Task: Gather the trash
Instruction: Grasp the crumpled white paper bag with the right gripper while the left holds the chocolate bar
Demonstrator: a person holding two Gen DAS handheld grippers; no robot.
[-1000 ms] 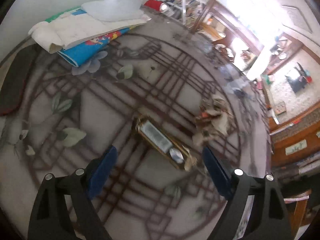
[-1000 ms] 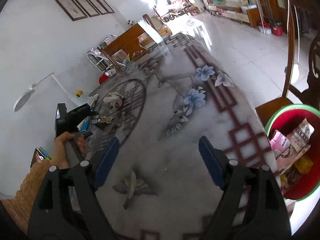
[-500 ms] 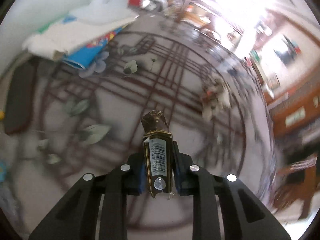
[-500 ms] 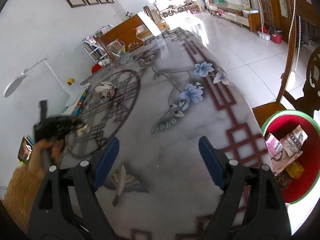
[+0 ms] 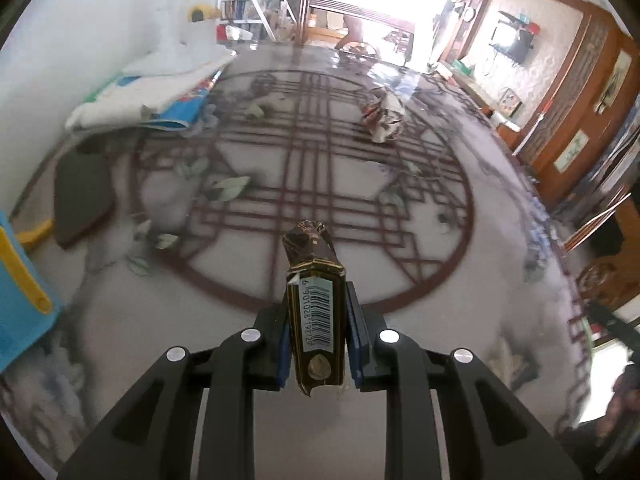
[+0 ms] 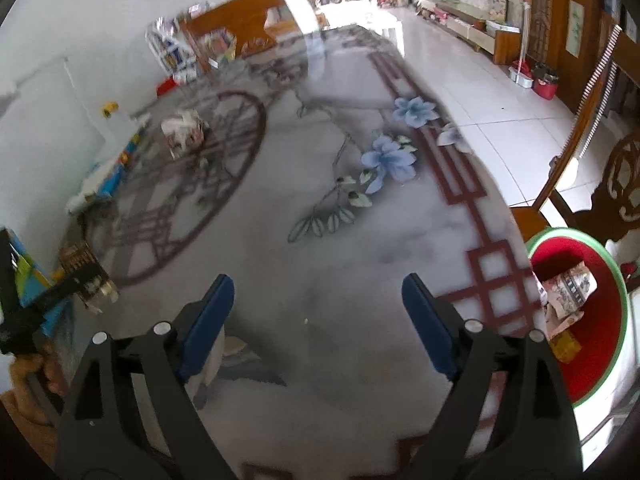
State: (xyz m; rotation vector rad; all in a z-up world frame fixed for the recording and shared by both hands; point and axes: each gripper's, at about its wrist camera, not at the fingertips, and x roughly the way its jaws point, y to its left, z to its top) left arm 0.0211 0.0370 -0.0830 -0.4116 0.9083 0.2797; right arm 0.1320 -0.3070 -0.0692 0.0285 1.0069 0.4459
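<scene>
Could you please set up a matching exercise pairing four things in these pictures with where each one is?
Things:
1. Gold packet
2. Crumpled wrapper
3. Red bin
4. Blue book

Places:
A. beside the table's edge, holding trash
B. on the table's round lattice pattern
C. clamped in the left hand-held gripper
D. under white papers near the wall

Pairs: 1-C, 2-B, 3-A, 4-D

A crumpled wrapper (image 5: 382,114) lies on the table (image 5: 420,248) in the upper centre; folded papers (image 5: 148,96) at upper left; a basin (image 6: 580,320) sits beyond the table's right edge.
</scene>
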